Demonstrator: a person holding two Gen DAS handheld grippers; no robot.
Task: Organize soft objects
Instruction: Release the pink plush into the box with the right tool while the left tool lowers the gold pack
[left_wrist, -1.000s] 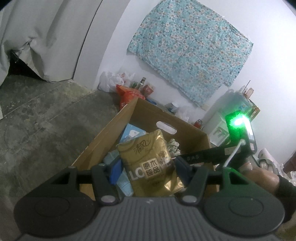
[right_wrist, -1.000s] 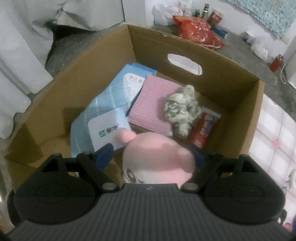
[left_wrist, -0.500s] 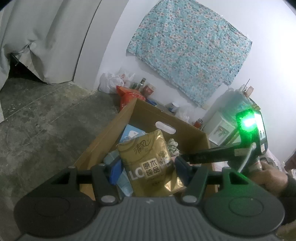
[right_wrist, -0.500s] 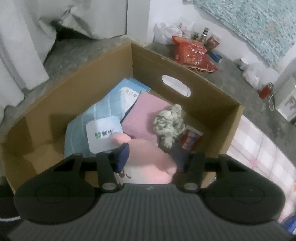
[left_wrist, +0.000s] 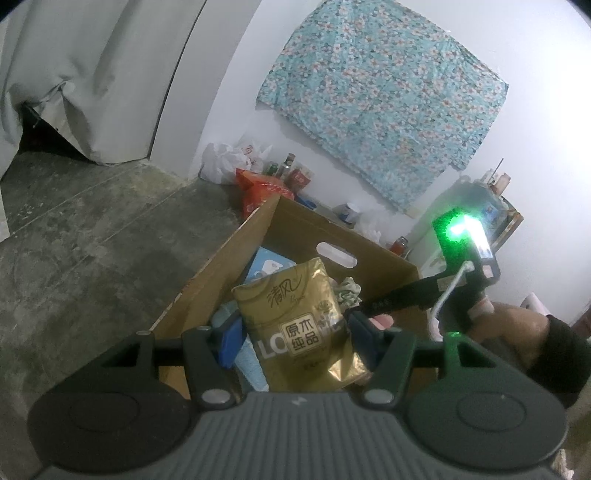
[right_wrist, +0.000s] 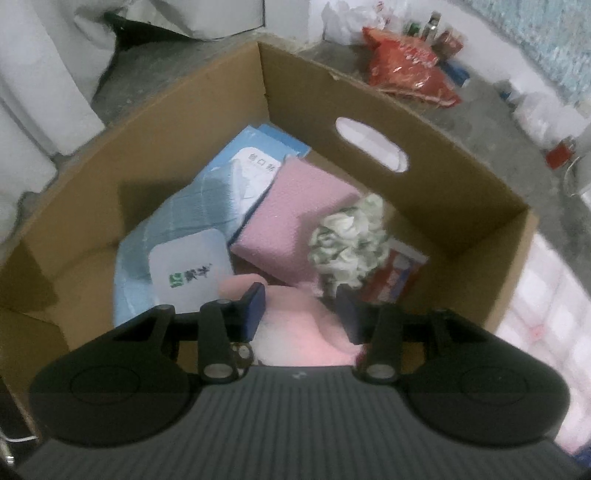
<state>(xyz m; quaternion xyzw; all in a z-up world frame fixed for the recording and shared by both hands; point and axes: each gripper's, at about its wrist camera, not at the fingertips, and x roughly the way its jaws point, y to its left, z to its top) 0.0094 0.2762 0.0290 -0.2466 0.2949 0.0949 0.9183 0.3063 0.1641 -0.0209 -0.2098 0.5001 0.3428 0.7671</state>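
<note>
Currently left gripper (left_wrist: 293, 334) is clamped on a gold tissue pack (left_wrist: 301, 328), both fingers pressed to its sides, pack upright and lifted over the near edge of the cardboard box (left_wrist: 210, 280). Right gripper's body with a green light (left_wrist: 458, 230) shows at 3 o'clock in the left view, held by the person's right hand (left_wrist: 506, 323).

Right gripper (right_wrist: 301, 312) has its fingers narrowed onto a pink plush toy (right_wrist: 295, 332), pads touching both sides; toy sits at the near wall of the box, 6 o'clock in the right view. Can't tell if the plush is resting on the box floor or lifted.

Inside the box: blue wipes pack (right_wrist: 184, 254) at 9 o'clock of the plush, second blue pack (right_wrist: 251, 166) behind it at 11, pink cloth (right_wrist: 295, 218) at 12, green-white scrunched fabric (right_wrist: 351, 240) at 1, touching the pink cloth, red carton (right_wrist: 395, 273) just beside it at 2.

Outside, a red snack bag (right_wrist: 406, 70) lies on the concrete floor (left_wrist: 74, 240) beyond the far wall; floral cloth (left_wrist: 380, 99) hangs on the wall.
</note>
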